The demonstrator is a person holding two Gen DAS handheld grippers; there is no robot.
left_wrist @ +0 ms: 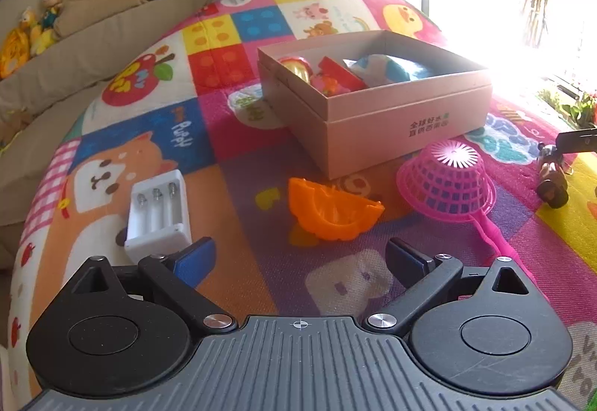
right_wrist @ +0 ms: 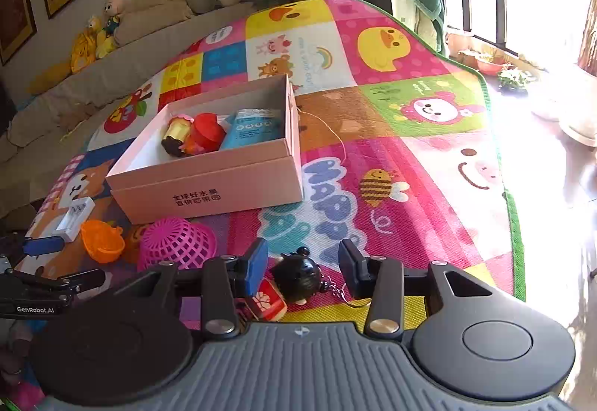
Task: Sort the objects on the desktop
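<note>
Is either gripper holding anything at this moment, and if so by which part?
Nothing is held. The left gripper is wide open over bare mat. The right gripper stands open around the black doll keychain, pads not touching it.

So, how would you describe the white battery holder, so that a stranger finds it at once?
Start at the open pink cardboard box on the colourful play mat. In front of it lie an orange cup and a pink mesh basket; the white battery holder lies left of them, the only white, rectangular piece, with three metal springs.

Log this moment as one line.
left tool: open, empty, nearest orange cup | right tool: open around black doll keychain, not gripping | box: three items inside
</note>
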